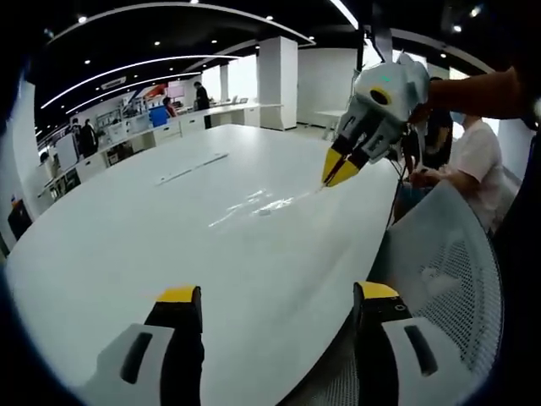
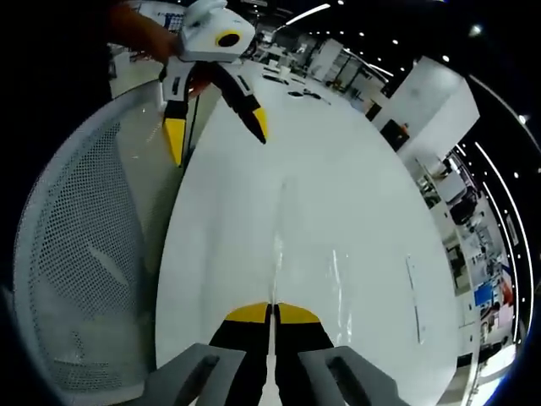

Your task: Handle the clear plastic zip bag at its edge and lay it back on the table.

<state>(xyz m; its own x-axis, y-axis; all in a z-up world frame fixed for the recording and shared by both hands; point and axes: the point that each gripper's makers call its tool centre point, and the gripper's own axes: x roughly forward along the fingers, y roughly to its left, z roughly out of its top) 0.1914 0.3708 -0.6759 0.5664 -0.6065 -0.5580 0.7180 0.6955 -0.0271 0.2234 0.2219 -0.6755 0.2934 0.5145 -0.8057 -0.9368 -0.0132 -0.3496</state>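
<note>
1. The clear bag [image 1: 269, 204] is seen lying flat on the white bench [image 1: 169, 245], with its near edge lifted slightly.
2. That edge is clamped by the right claw [image 1: 340, 175], whose yellow tips are pressed together on it.
3. In the right gripper view, the bag [image 2: 334, 283] is stretched out ahead of the closed tips [image 2: 271, 315].
4. The left claw [image 2: 215, 133] is held spread apart, above the bench edge, with nothing in it.
5. A mesh chair [image 1: 448, 262] is placed beside the bench.
</note>
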